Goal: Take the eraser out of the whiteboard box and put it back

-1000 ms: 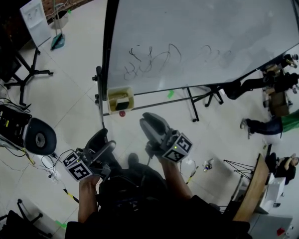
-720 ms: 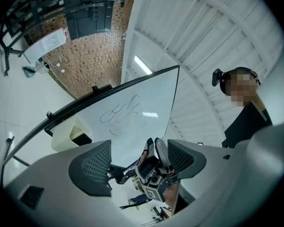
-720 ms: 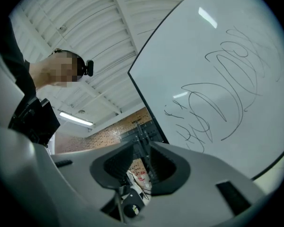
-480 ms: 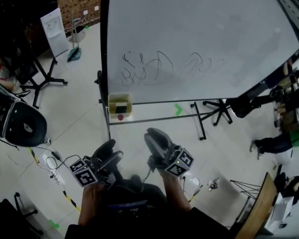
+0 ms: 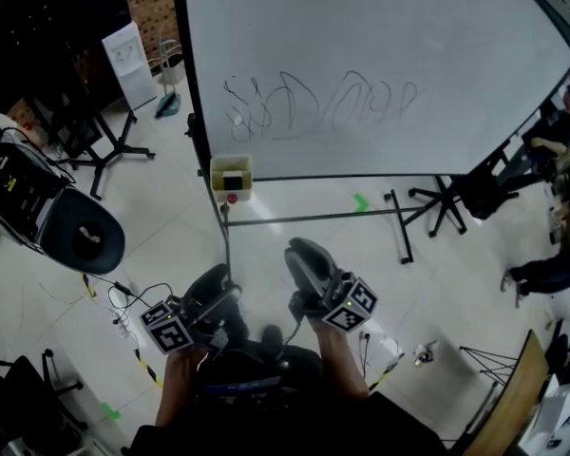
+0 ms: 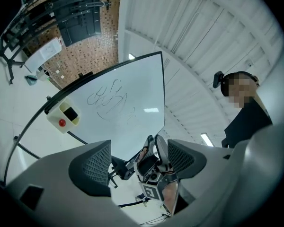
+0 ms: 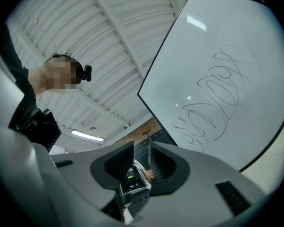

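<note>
A pale yellow whiteboard box (image 5: 231,169) hangs at the lower left corner of the whiteboard (image 5: 380,55). The black eraser (image 5: 232,180) sits inside it, above a red knob (image 5: 232,199). The left gripper view also shows the box (image 6: 61,117) and eraser (image 6: 71,113). Both grippers are held low in front of the person, well short of the box. My left gripper (image 5: 218,285) is open and empty, its jaws wide apart (image 6: 138,145). My right gripper (image 5: 300,249) is shut, its jaws having just closed a little further with nothing between them (image 7: 141,150).
The whiteboard's stand bars (image 5: 304,218) and feet cross the floor ahead. A black round chair (image 5: 81,240) and cables (image 5: 123,302) lie at the left. A white panel on a stand (image 5: 133,60) is at the back left. People sit at the right (image 5: 551,136).
The person has stepped closer to the whiteboard and both grippers have come along. The box now sits more squarely ahead. The right jaws have drawn slightly closer.
</note>
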Tool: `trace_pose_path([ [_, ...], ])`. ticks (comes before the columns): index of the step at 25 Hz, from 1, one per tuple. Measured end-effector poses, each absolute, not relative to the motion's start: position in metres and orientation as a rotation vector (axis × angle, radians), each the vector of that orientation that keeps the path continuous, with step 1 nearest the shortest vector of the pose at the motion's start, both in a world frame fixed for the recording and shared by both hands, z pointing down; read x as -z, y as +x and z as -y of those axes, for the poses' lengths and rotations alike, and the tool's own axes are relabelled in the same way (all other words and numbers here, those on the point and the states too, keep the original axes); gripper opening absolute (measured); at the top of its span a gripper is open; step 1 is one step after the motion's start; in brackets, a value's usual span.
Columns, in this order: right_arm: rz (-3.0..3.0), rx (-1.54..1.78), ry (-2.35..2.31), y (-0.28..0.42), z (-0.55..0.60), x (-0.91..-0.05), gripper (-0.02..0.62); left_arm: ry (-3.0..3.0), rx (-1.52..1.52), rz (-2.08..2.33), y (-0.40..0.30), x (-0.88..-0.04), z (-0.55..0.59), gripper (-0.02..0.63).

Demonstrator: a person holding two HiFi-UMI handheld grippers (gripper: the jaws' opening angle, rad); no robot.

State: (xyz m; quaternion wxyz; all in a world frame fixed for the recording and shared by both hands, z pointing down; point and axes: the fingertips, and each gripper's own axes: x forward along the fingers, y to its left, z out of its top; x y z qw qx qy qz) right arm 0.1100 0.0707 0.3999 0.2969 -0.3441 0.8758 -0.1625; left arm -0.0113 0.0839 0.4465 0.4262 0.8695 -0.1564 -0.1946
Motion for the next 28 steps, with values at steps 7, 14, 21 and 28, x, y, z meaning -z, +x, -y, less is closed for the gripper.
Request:
trace_pose_path([
  [7, -2.339, 0.476, -0.844, 0.115, -0.104, -0.406, 0.118, 2.169, 0.464, 0.465, -0.007, -0.452, -0.121, 0.367],
  [14, -2.291, 0.476, -0.831, 0.127, -0.122, -0.405, 0.118, 2.231, 0.404, 0.488, 0.000, -0.439, -0.127, 0.367],
  [21, -2.261, 0.423, -0.872, 0.128, -0.131, -0.395, 0.123, 2.249, 0.413, 0.383, 0.001, -0.431, -0.135, 0.367],
  [28, -2.308, 0.420, -0.861, 0.070, -0.145, -0.383, 0.152, 2.229, 0.453, 0.373, -0.053, -0.422, -0.150, 0.367],
])
